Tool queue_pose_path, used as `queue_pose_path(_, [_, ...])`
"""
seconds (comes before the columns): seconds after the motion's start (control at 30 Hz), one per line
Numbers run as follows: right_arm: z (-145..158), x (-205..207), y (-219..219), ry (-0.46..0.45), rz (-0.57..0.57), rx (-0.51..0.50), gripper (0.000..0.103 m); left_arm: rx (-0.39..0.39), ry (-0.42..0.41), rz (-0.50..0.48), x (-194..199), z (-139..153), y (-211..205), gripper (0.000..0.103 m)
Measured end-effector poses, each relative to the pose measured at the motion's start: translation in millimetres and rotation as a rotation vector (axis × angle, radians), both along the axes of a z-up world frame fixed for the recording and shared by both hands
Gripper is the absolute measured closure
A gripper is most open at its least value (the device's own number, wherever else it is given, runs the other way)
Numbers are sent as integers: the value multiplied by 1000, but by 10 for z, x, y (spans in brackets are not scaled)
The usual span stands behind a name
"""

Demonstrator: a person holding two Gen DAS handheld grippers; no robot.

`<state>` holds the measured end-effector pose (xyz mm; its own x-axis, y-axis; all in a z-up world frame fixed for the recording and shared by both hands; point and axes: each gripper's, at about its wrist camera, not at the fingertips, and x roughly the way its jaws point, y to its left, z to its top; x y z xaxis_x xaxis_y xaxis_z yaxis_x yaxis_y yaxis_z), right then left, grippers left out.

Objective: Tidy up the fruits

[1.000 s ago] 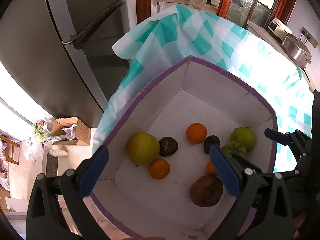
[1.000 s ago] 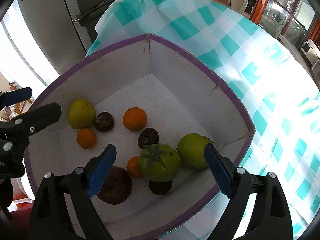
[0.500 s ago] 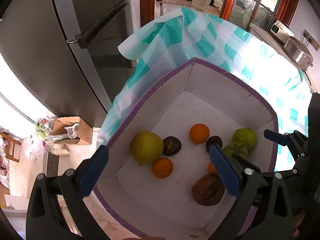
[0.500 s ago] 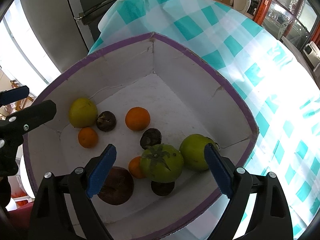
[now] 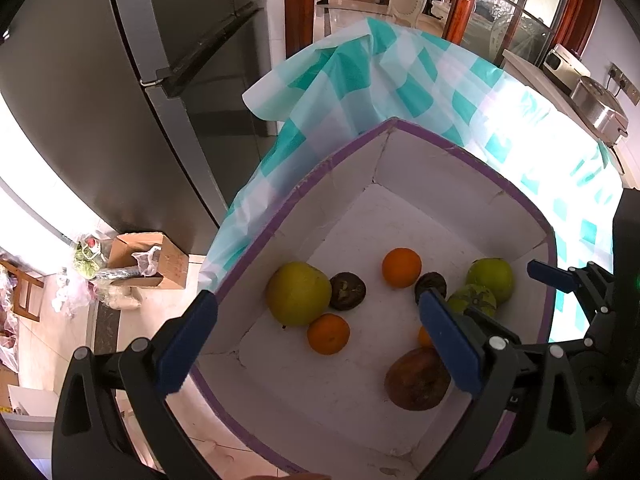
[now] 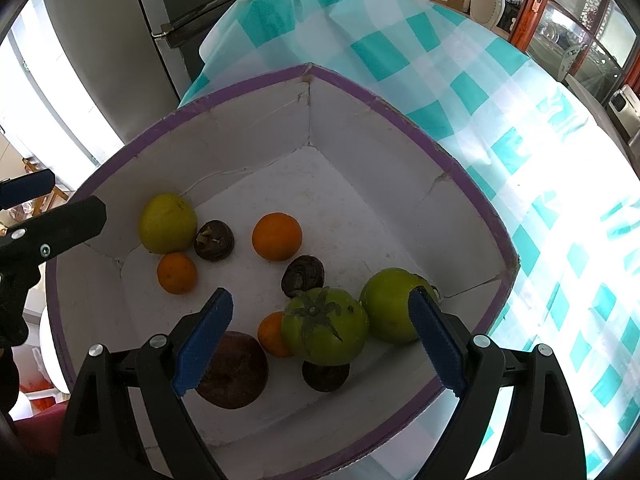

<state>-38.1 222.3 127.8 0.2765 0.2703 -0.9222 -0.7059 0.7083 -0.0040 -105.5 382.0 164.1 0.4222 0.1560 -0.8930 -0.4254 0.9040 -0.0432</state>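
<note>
Fruits point(image 6: 324, 326) — green, orange, dark brown — lie loose in white box point(image 6: 400, 184).

Left gripper point(image 5: 320, 344) fingers point(image 5: 186, 346) wide apart — above white box point(image 5: 336, 184) of fruit.

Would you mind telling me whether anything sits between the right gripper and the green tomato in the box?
Nothing visible blocks it. The right gripper hangs open above the green tomato, though a small orange and a green fruit crowd its sides.
</note>
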Motion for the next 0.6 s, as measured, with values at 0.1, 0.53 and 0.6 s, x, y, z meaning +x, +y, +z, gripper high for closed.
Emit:
queue_pose_path(0.1, [-2,-5,0,0,2,1,16,2,0,2,-5,6,12,2])
queue_pose_path(0.53, [-10,-15,15,1,7,2,16,6,1,7,-17,20,70,2])
queue_pose_path(0.6, [-9,-14,16,1,7,2,16,7,1,6,-15,20,71,2])
